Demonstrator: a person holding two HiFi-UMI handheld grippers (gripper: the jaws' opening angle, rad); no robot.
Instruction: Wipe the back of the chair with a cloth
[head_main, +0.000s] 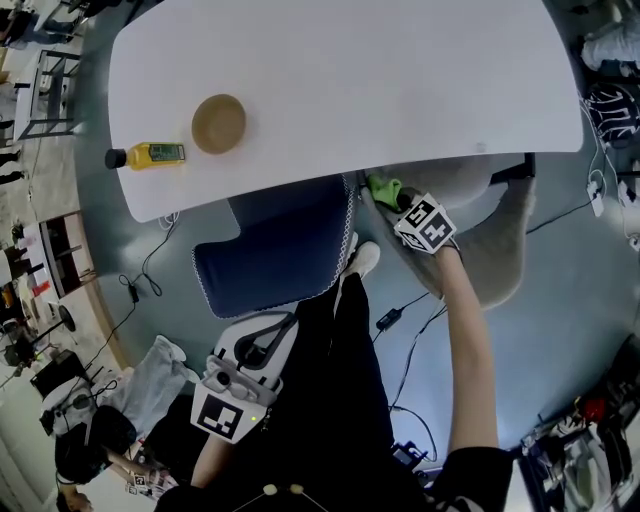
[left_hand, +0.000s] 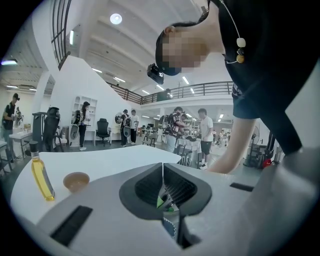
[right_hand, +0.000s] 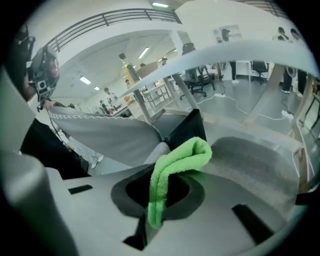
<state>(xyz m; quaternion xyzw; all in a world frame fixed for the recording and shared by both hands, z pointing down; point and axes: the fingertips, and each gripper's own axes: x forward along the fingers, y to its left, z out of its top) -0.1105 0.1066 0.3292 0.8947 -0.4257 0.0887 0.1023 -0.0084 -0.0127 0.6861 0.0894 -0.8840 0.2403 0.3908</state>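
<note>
The person is standing over a chair (head_main: 272, 250) with a dark blue, lace-edged cover, pushed partly under the white desk (head_main: 400, 70). The right gripper (head_main: 402, 202) is reaching out at arm's length, and its jaws are pinching a green cloth (right_hand: 172, 167) tight. The cloth's folded end is sticking up out of the jaws, just beside the chair's right edge and below the rim of the desk. I cannot tell whether it is touching the cover. The left gripper (head_main: 268, 337) is hanging back near the person's body, its jaws pressed together with nothing between them. On the desk, a brown bowl (head_main: 218, 123) is sitting close to a yellow bottle (head_main: 152, 155) lying on its side.
</note>
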